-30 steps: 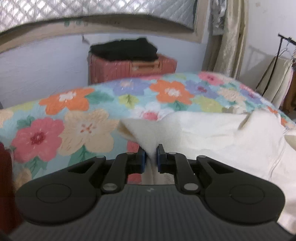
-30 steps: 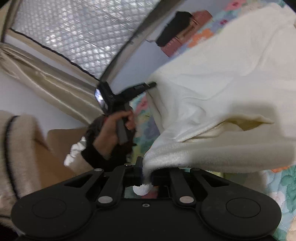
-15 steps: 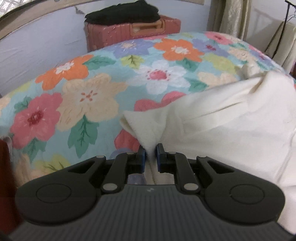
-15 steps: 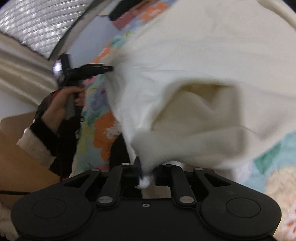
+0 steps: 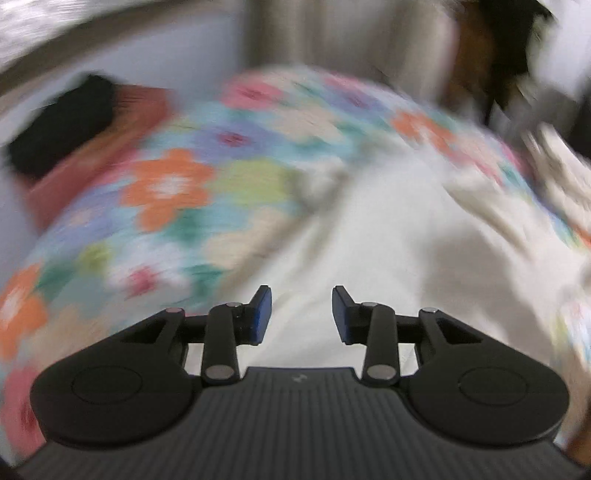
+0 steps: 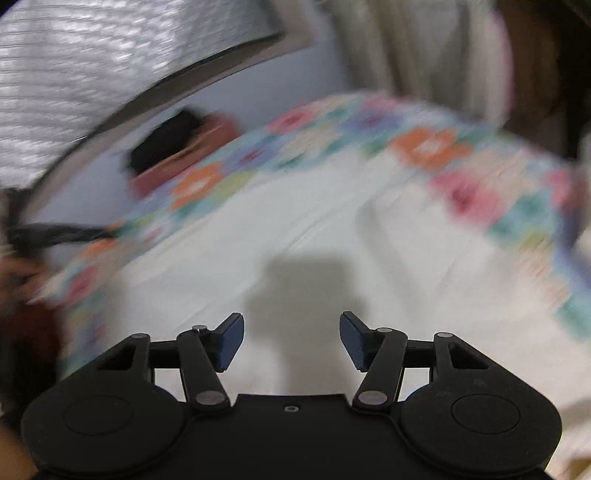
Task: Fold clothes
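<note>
A cream-white garment [image 5: 388, 236] lies spread on the floral bedspread [image 5: 170, 192]; it also shows in the right wrist view [image 6: 295, 229]. My left gripper [image 5: 301, 314] is open and empty just above the garment's near part. My right gripper [image 6: 291, 341] is open and empty above the garment, its shadow falling on the cloth. The left gripper [image 6: 59, 234] shows at the left edge of the right wrist view. Both views are motion-blurred.
A reddish suitcase [image 5: 96, 147] with a black bundle [image 5: 59, 122] on top stands beyond the bed by the wall; it also shows in the right wrist view [image 6: 177, 155]. Curtains [image 5: 332, 33] hang behind the bed. Dark clothes [image 5: 498, 48] hang at the far right.
Both grippers were shut on the cream garment; now both are open and the garment lies on the bed. Both cameras have swung and the views are blurred.
</note>
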Demonstrator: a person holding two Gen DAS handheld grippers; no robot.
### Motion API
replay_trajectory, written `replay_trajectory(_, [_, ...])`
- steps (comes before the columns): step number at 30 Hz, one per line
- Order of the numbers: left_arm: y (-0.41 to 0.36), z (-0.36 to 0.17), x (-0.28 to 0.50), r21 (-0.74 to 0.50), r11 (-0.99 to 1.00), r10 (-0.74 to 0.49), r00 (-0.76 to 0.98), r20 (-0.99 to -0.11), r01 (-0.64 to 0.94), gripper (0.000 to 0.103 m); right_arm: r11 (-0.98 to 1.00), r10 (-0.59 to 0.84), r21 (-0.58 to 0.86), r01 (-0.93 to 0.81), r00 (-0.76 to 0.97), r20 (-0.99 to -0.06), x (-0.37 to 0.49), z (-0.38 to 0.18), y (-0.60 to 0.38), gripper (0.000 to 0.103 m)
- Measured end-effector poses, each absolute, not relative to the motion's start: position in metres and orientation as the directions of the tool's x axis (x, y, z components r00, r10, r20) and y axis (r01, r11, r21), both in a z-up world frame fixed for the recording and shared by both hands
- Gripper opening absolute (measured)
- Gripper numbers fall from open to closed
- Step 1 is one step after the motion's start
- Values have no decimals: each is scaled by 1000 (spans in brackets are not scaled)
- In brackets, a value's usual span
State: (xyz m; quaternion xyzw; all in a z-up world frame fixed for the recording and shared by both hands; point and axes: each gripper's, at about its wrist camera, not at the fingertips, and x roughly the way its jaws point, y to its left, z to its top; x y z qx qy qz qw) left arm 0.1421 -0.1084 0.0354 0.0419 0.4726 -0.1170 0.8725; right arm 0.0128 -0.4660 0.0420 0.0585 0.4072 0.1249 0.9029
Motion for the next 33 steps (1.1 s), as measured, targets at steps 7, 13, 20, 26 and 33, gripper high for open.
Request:
replay_trajectory(7, [-135,10,221,-86,967,-220,605,-765,242,38,968,184,249,-41,787,-588,66,16,-463,63])
replay_trajectory(13, [-151,-23,264,-141,973,-229,674,-703,183,41,1000,10,15,-2,815,-580,88,-20,-459,63])
replay_trajectory(20, [-170,-56,314,-181,975,-224,600,-768,133,41,995,101,65,-77,751,-652,111,-70,-511,64])
replay_trajectory(26, [-184,-76,346,-230,960,-281,541,-793,161,48,974,222,115,-198,692,-688,120,-86,-515,79])
replay_trajectory(33, [-200,-92,361,-232,961,-277,507,-816,153,7,978,146,-13,-209,724,-674,123,-93,-499,79])
